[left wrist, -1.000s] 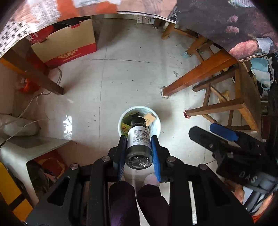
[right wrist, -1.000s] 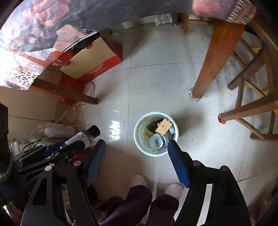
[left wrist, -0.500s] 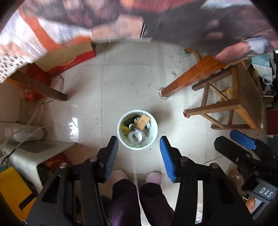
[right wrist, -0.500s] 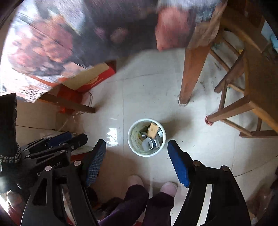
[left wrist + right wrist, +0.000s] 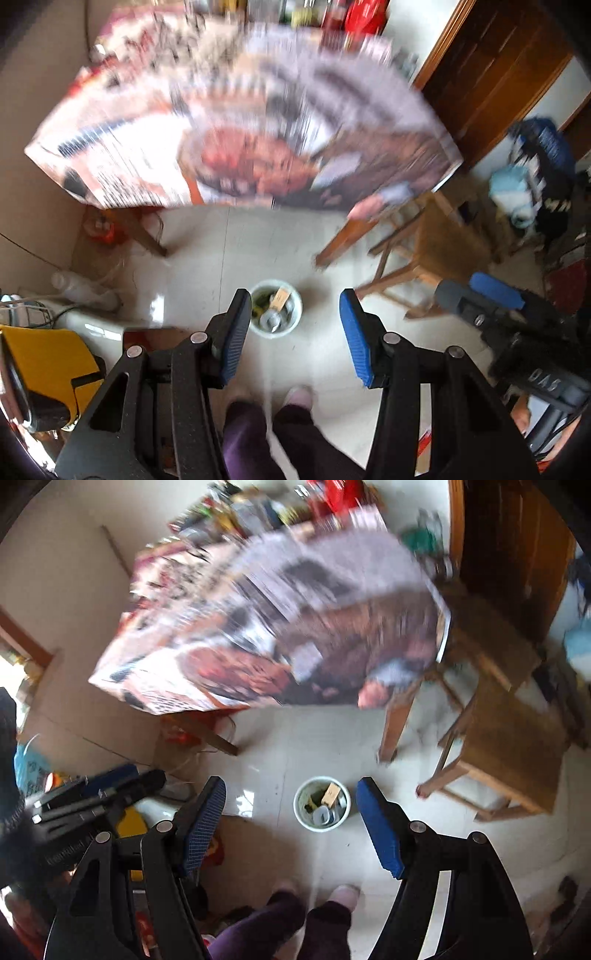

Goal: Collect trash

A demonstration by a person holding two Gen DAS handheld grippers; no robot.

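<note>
Left claw (image 5: 291, 328): jaws just opened, apart, nothing between.
Right claw (image 5: 290, 818): wide, empty.
Round white plastic trash bin (image 5: 295, 320): on pale tiled floor (image 5: 207, 266), holding discarded items, below both claws.

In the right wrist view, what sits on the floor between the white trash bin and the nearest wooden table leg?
Nothing: between the trash bin and the table leg there is only bare pale floor tile, shown in the right wrist view.
</note>
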